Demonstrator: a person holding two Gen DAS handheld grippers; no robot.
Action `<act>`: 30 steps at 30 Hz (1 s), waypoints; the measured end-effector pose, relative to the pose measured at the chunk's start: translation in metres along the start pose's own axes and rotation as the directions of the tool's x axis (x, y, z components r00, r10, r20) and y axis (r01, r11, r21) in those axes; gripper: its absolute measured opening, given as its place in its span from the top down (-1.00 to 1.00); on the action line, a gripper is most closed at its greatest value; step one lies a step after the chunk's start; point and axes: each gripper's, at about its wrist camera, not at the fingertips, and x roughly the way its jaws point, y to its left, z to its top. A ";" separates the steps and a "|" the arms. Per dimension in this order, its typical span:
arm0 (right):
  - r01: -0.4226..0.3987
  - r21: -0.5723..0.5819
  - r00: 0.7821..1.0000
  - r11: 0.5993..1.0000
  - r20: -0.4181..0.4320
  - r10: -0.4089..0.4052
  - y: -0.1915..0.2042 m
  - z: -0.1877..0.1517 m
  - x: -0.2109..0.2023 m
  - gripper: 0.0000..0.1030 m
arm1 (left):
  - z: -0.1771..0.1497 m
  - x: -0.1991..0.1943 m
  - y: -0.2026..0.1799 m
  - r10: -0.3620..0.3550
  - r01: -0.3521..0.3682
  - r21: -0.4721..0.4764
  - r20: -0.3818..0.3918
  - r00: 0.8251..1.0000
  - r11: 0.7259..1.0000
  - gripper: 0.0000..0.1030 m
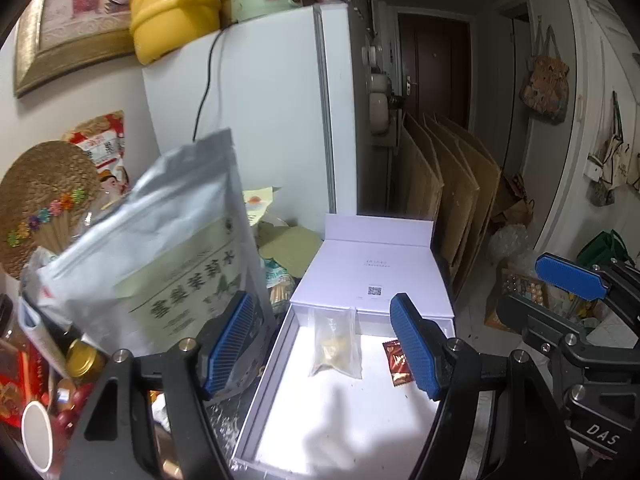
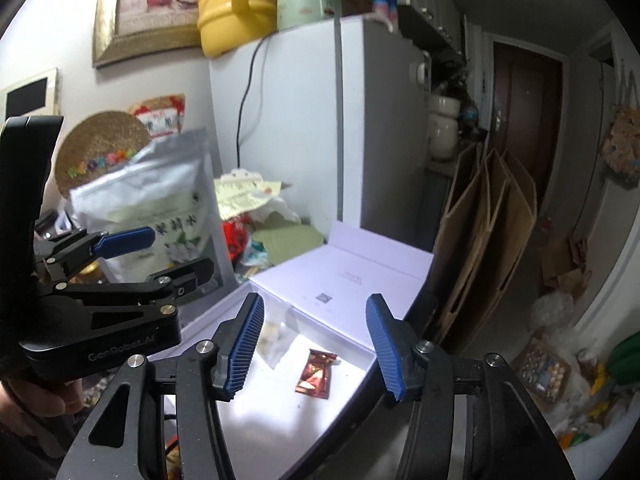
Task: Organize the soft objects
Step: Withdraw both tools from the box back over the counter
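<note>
Left gripper (image 1: pixel 324 346) nearest the lens, blue ribbed pads apart, jaws open about halfway, nothing between them, above the open white box (image 1: pixel 276 376). Right gripper (image 2: pixel 316 350) same deal: pads spread, empty, above the same box. From the left wrist, the right gripper shows at 3 o'clock; from the right wrist, the left gripper sits at 9 o'clock with a hand (image 2: pixel 38 394) under its body.

Inside the box tray: clear plastic pouch (image 1: pixel 335 342) with pale contents lying flat at the far end, just past the left pads at 12 o'clock. Small red snack packet (image 2: pixel 316 372) lies flat on the tray floor, near the pouch but apart from it; in the right view it sits between the pads in line of sight, not touched. Box lid (image 1: pixel 372 272) folded back at 12 o'clock, QR code on it.

Silver foil pouch (image 1: pixel 160 248) with green label stands tilted outside the box at 10 o'clock, left pad overlapping it in view; contact unclear. White fridge (image 1: pixel 256 120) behind. Cardboard sheets (image 1: pixel 452 200) lean at 2 o'clock. Yellow container (image 1: pixel 172 16) on the fridge top.
</note>
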 end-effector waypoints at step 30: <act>-0.017 -0.027 0.990 0.999 0.137 0.021 0.081 -0.063 -0.156 -0.55 | -0.094 -0.175 0.023 -0.046 0.053 -0.039 0.152 0.987 0.998 -0.84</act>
